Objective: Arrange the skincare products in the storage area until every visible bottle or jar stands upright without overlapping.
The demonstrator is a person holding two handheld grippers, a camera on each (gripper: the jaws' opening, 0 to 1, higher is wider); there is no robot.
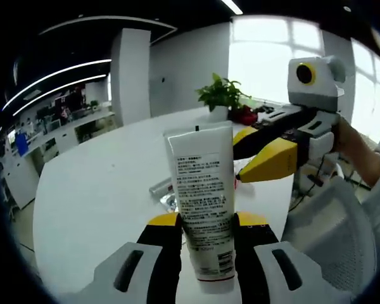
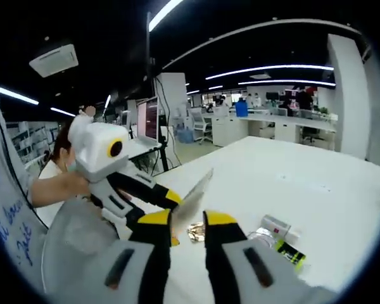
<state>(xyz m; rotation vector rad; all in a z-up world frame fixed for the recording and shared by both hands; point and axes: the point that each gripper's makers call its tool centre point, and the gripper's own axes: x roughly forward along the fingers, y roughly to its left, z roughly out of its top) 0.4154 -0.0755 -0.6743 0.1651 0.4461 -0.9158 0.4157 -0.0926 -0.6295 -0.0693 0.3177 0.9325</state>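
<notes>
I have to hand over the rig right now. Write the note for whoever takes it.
Left gripper: shut on the white tube, held upright above the white table.
Right gripper: beside the tube's flat sealed end; whether it grips it cannot be told.
Other products: a few small bottles and jars lie on the table near the grippers, apparently on their sides and close together.
Done: tube lifted.
Left: set the tube down standing, then stand the others upright, spaced apart, all kept in sight.
</notes>
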